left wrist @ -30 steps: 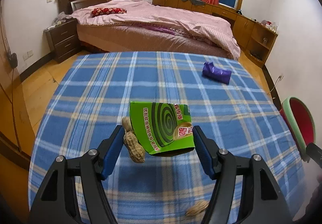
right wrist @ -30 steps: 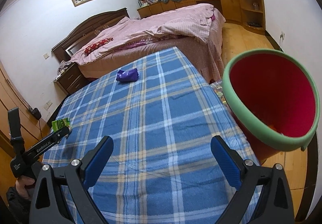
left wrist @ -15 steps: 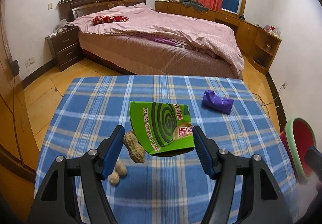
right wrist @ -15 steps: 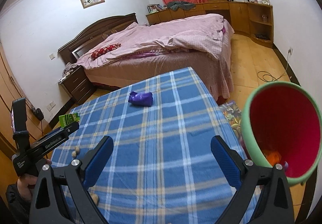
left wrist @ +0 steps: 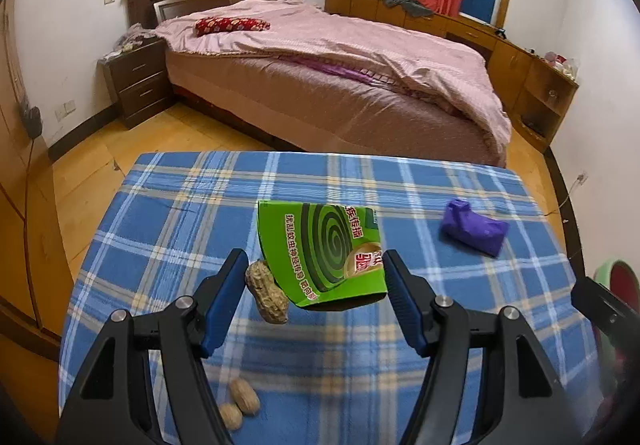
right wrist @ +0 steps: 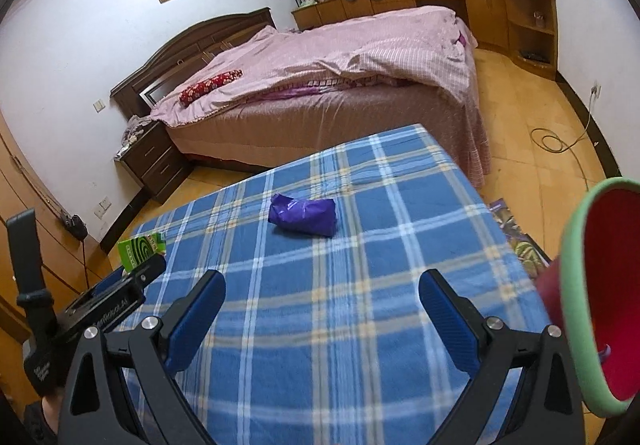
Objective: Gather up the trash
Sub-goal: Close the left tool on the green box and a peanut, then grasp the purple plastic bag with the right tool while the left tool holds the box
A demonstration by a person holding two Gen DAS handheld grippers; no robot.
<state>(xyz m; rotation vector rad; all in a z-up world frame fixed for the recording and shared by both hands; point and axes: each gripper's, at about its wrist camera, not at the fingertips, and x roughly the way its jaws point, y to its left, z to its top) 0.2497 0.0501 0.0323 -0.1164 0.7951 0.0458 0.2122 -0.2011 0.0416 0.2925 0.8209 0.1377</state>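
My left gripper (left wrist: 316, 287) is shut on a green mosquito-coil box (left wrist: 324, 255) and a peanut (left wrist: 267, 295), held above the blue plaid table (left wrist: 360, 365). Two more peanuts (left wrist: 240, 403) lie on the cloth below. A purple crumpled wrapper (left wrist: 474, 231) lies at the table's far right; it also shows in the right wrist view (right wrist: 303, 215). My right gripper (right wrist: 322, 309) is open and empty above the table. A red bin with a green rim (right wrist: 600, 293) is at the right edge of the right wrist view. The left gripper with the box (right wrist: 140, 247) shows at the left there.
A bed with a pink cover (left wrist: 340, 61) stands beyond the table, with a dark nightstand (left wrist: 138, 81) to its left. Wooden cabinets (right wrist: 500, 9) line the far wall. The bin's rim (left wrist: 614, 277) shows past the table's right edge. A cable (right wrist: 560, 141) lies on the floor.
Both grippers have risen and pulled back from the table; the left still holds the box and peanut. The bin has slid toward the right edge of the right wrist view.
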